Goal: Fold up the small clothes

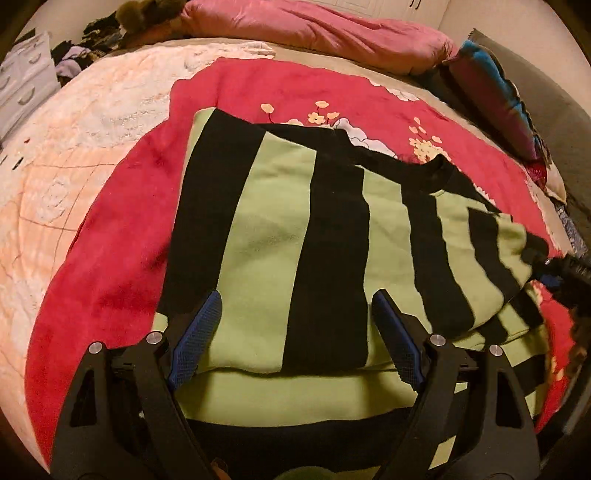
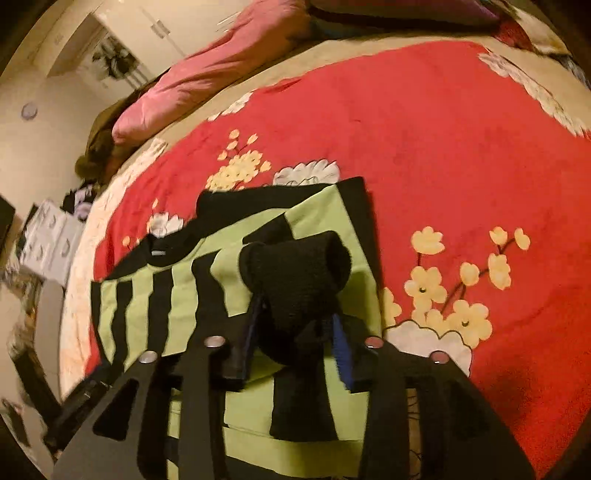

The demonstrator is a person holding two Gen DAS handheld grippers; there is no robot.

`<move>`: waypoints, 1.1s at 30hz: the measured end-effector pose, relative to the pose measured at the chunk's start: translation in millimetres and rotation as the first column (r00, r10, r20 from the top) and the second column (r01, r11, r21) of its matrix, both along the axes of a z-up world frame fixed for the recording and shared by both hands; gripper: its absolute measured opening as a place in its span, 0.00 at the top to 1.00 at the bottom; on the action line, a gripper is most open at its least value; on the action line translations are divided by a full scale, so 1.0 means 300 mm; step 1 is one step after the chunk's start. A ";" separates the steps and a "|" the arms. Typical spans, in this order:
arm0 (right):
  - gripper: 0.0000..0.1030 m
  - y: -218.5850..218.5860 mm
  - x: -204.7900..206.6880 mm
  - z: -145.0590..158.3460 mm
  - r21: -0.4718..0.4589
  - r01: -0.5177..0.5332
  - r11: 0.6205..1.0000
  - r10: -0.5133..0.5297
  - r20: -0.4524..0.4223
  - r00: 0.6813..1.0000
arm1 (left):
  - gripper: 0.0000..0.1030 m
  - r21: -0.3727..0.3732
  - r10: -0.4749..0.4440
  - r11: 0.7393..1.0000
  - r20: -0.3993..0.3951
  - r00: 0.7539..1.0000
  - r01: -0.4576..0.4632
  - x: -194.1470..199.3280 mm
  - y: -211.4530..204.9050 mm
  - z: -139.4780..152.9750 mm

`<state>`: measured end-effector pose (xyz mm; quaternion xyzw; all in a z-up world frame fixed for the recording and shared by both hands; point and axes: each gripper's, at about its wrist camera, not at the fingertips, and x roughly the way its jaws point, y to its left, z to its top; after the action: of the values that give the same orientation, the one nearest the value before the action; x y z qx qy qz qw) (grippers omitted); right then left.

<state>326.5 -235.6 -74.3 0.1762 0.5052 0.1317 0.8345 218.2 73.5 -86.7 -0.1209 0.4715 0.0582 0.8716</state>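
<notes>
Both grippers hang over a red floral blanket [image 1: 122, 236] on the bed, a pink duvet [image 1: 314, 29] bunched beyond them. Left gripper [image 1: 295, 328] has its jaws wide apart, nothing between them, just above the green-and-black striped sweater [image 1: 266, 236] lying flat beneath it. Right gripper [image 2: 295, 332] is clamped on the sweater's black cuff [image 2: 295, 266], which sticks up ahead of its fingers.

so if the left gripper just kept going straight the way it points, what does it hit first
Most likely the striped sweater: the left gripper stands open just over its green and black front, nothing between.
</notes>
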 end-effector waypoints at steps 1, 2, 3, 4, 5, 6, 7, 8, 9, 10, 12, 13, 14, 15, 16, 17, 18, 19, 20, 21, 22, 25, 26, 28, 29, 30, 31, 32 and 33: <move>0.54 -0.011 -0.001 0.004 0.005 0.013 1.000 -0.014 0.006 1.000 | 0.26 0.007 -0.003 1.000 0.001 1.000 0.003 -0.002 0.000 0.000; 0.54 -0.030 -0.005 0.020 -0.002 0.042 0.999 -0.042 0.027 0.999 | 0.26 0.013 -0.003 1.000 0.000 1.000 0.003 -0.001 0.000 0.000; 0.54 -0.047 -0.007 0.035 -0.018 0.064 0.998 -0.063 0.048 0.997 | 0.26 0.017 0.001 1.000 0.000 1.000 -0.001 0.000 0.003 -0.002; 0.54 -0.065 -0.010 0.049 -0.032 0.085 0.996 -0.083 0.066 0.994 | 0.26 0.011 0.008 1.000 0.000 1.000 -0.008 -0.002 0.010 -0.001; 0.53 -0.077 -0.011 0.058 -0.036 0.097 0.995 -0.094 0.076 0.993 | 0.26 0.002 0.013 1.000 0.003 1.000 -0.013 -0.005 0.016 0.001; 0.53 -0.095 -0.012 0.069 -0.034 0.108 0.994 -0.105 0.087 0.991 | 0.26 -0.010 0.018 1.000 0.013 1.000 -0.018 -0.011 0.022 0.010; 0.53 -0.109 -0.014 0.074 -0.031 0.117 0.993 -0.113 0.093 0.989 | 0.26 -0.031 0.024 0.999 0.037 0.999 -0.023 -0.026 0.029 0.031; 0.53 -0.122 -0.018 0.084 -0.025 0.125 0.992 -0.122 0.104 0.987 | 0.26 -0.047 0.026 0.999 0.063 0.998 -0.023 -0.038 0.031 0.053; 0.53 -0.127 -0.019 0.094 -0.022 0.119 0.993 -0.116 0.115 0.987 | 0.26 -0.051 0.023 0.998 0.077 0.997 -0.019 -0.043 0.029 0.067; 0.53 -0.127 -0.020 0.105 -0.017 0.107 0.994 -0.104 0.131 0.986 | 0.26 -0.047 0.015 0.999 0.092 0.996 -0.011 -0.050 0.021 0.088; 0.53 -0.101 -0.023 0.126 -0.001 0.056 0.998 -0.055 0.162 0.985 | 0.26 -0.027 -0.010 1.000 0.111 0.994 0.013 -0.054 -0.003 0.116; 0.53 -0.069 -0.024 0.130 0.001 0.007 1.000 -0.007 0.175 0.985 | 0.26 -0.012 -0.024 1.000 0.115 0.993 0.026 -0.053 -0.020 0.127; 0.53 -0.035 -0.025 0.131 -0.002 -0.039 0.999 0.038 0.180 0.983 | 0.26 -0.004 -0.037 0.999 0.113 0.993 0.037 -0.047 -0.033 0.128; 0.53 0.000 -0.029 0.128 -0.011 -0.086 0.996 0.086 0.183 0.979 | 0.26 0.005 -0.049 0.999 0.103 0.993 0.049 -0.038 -0.048 0.122; 0.53 0.026 -0.032 0.126 -0.019 -0.115 0.993 0.116 0.185 0.976 | 0.26 0.016 -0.054 0.998 0.088 0.995 0.053 -0.030 -0.057 0.110; 0.53 0.058 -0.036 0.118 -0.029 -0.151 0.988 0.154 0.185 0.971 | 0.26 0.022 -0.053 0.998 0.074 0.996 0.051 -0.026 -0.060 0.100; 0.53 0.083 -0.037 0.106 -0.042 -0.176 0.983 0.181 0.177 0.967 | 0.25 0.025 -0.046 0.999 0.056 0.997 0.045 -0.022 -0.059 0.085; 0.53 0.098 -0.037 0.096 -0.052 -0.186 0.981 0.192 0.169 0.967 | 0.23 0.019 -0.036 0.999 0.030 0.999 0.035 -0.013 -0.053 0.068; 0.53 0.114 -0.032 0.077 -0.071 -0.193 0.979 0.201 0.149 0.968 | 0.23 0.009 -0.022 1.000 0.011 1.000 0.022 -0.009 -0.042 0.052; 0.53 0.122 -0.033 0.064 -0.086 -0.195 0.977 0.205 0.132 0.970 | 0.22 0.002 -0.010 1.000 -0.002 1.000 0.010 -0.008 -0.031 0.040; 0.53 0.127 -0.027 0.049 -0.102 -0.194 0.976 0.205 0.116 0.972 | 0.22 0.004 0.001 1.000 -0.012 1.000 -0.001 -0.005 -0.018 0.027; 0.54 0.120 -0.009 0.002 -0.135 -0.177 0.975 0.187 0.064 0.980 | 0.22 0.030 0.019 0.999 -0.028 0.999 -0.019 -0.003 0.007 0.000; 0.54 0.117 -0.002 -0.017 -0.132 -0.171 0.976 0.179 0.047 0.983 | 0.22 0.028 0.024 0.999 -0.031 0.999 -0.023 -0.004 0.014 -0.007; 0.54 0.122 0.000 -0.035 -0.141 -0.168 0.976 0.175 0.041 0.984 | 0.22 0.018 0.028 0.999 -0.028 0.999 -0.028 -0.011 0.020 -0.011; 0.54 0.126 -0.008 -0.036 -0.151 -0.171 0.974 0.179 0.044 0.983 | 0.22 0.016 0.027 1.000 -0.025 0.999 -0.027 -0.012 0.019 -0.009; 0.54 0.131 -0.015 -0.033 -0.164 -0.176 0.971 0.186 0.048 0.981 | 0.22 0.013 0.025 1.000 -0.022 0.999 -0.025 -0.016 0.021 -0.005; 0.52 0.138 -0.015 -0.030 -0.170 -0.181 0.969 0.192 0.053 0.980 | 0.22 0.004 0.026 1.000 -0.019 0.999 -0.026 -0.022 0.024 0.002; 0.50 0.137 -0.019 -0.021 -0.161 -0.185 0.969 0.197 0.062 0.978 | 0.22 -0.006 0.029 1.000 -0.015 0.999 -0.029 -0.028 0.028 0.008; 0.49 0.133 -0.020 -0.011 -0.144 -0.185 0.972 0.196 0.069 0.978 | 0.22 -0.017 0.036 0.999 -0.009 0.999 -0.036 -0.036 0.035 0.018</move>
<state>320.5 -195.8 -77.7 0.0634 0.4925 0.1834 0.8484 207.4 84.0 -81.3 -0.1365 0.4733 0.0703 0.8674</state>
